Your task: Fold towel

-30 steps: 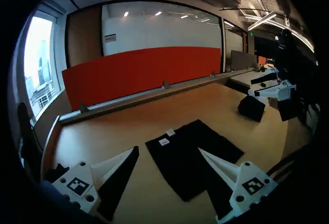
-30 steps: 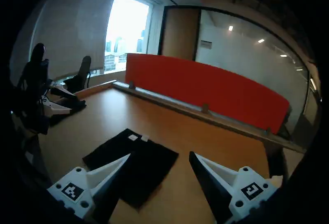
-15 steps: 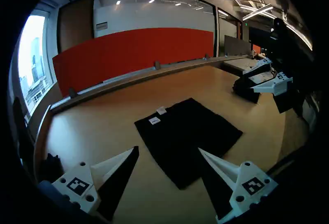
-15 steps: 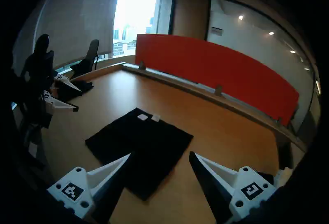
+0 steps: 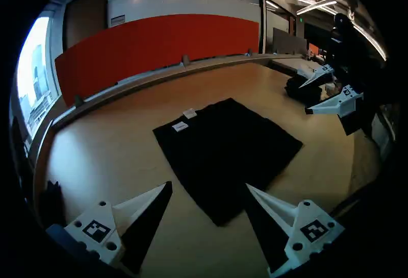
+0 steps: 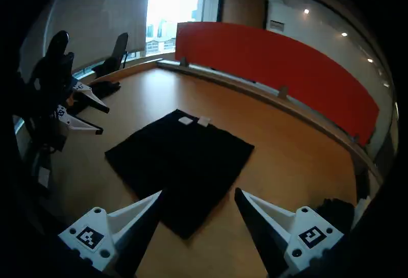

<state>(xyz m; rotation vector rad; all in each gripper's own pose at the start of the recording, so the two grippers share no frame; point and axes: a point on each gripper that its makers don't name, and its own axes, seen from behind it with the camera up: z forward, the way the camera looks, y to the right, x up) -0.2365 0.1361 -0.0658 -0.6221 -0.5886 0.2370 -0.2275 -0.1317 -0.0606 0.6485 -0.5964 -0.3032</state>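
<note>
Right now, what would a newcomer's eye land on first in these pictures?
A black towel lies spread flat in the middle of the wooden table, with two small white tags near its far edge. Behind it, a long red divider runs along the table's far side. The left claw and right claw hang open above the towel's near corner, holding nothing.

Dim interior; the window (image 6: 173, 2) blows out white, ceiling lights (image 5: 316, 6) glare, and fisheye distortion bends the edges.
</note>
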